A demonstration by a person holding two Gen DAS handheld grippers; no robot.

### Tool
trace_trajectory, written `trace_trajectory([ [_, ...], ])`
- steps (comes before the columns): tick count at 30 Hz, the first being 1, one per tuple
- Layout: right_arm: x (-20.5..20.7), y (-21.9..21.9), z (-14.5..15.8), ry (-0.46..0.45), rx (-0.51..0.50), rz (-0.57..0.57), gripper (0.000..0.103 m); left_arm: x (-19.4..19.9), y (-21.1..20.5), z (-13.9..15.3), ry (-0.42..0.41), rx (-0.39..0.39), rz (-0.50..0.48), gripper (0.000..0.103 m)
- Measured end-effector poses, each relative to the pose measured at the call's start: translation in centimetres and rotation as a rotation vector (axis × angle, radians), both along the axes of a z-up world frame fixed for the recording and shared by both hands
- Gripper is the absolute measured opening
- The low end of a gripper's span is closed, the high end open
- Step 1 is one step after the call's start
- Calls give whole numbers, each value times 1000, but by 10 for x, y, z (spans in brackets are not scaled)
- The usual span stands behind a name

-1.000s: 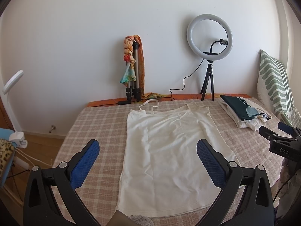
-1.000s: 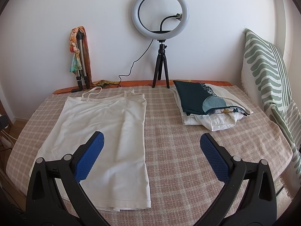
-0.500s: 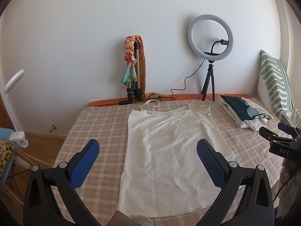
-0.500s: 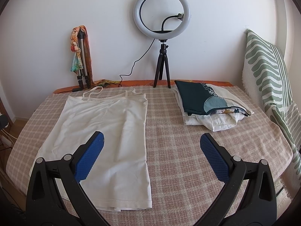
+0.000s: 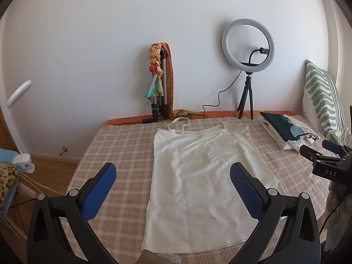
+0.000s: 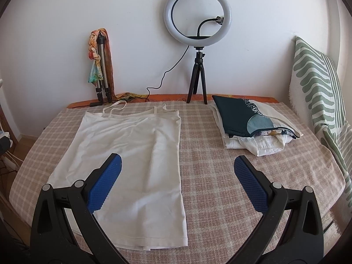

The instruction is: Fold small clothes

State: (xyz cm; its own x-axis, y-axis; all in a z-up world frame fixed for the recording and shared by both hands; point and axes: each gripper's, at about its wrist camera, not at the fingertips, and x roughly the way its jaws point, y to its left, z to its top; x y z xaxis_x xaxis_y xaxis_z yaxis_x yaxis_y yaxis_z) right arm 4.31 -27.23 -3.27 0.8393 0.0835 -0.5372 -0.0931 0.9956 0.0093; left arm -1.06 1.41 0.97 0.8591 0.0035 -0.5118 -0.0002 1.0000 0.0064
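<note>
While both the left gripper point(image 5: 173, 176) and right gripper point(image 6: 177, 169) hang spread and empty above the flat white camisole point(image 5: 202, 167), only the left view shows a clip lamp point(image 5: 16, 94).

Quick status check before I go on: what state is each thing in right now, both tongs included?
Left tongs: open, empty, above the bed.
Right tongs: open, empty.
White camisole: spread flat, unfolded, straps toward the wall.
Clothes pile: stacked, dark top piece folded, white ones beneath rumpled.
Ring light: upright on its tripod; cannot tell if lit.
Folded tripod: leaning on the wall, scarf draped over it.
</note>
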Motion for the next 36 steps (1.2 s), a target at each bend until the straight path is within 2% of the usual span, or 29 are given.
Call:
trace_trajectory([
  [3,2,9,2,-7,-7,23,103,0,11,-5,10,-34,-10,103],
  [8,11,25,5,7,31,93,103,2,29,-25,74,-88,-5,103],
  [12,21,45,5,28,74,147,103,11,40,-46,192,-150,-20,103],
  [19,30,82,12,3,69,218,103,11,61,-68,286,-306,-49,101],
  [23,40,99,17,23,68,268,103,11,65,-89,366,-356,-66,79],
  [24,44,103,18,37,70,283,103,11,67,-96,386,-377,-69,68],
  [26,55,113,20,65,71,314,103,10,71,-110,419,-412,-77,55],
  [28,71,126,23,101,52,354,103,6,78,-122,436,-434,-65,55],
  [29,80,135,26,112,37,377,100,4,81,-126,436,-441,-59,54],
  [30,89,145,28,120,15,399,92,2,83,-130,442,-436,-50,54],
  [32,107,168,31,150,-24,439,88,0,87,-136,458,-424,-36,54],
  [34,132,192,30,219,-12,496,87,0,89,-139,463,-416,-32,50],
  [35,144,204,29,252,-4,501,87,0,88,-139,464,-409,-34,45],
  [36,157,216,26,285,1,506,83,1,88,-140,468,-403,-35,42],
])
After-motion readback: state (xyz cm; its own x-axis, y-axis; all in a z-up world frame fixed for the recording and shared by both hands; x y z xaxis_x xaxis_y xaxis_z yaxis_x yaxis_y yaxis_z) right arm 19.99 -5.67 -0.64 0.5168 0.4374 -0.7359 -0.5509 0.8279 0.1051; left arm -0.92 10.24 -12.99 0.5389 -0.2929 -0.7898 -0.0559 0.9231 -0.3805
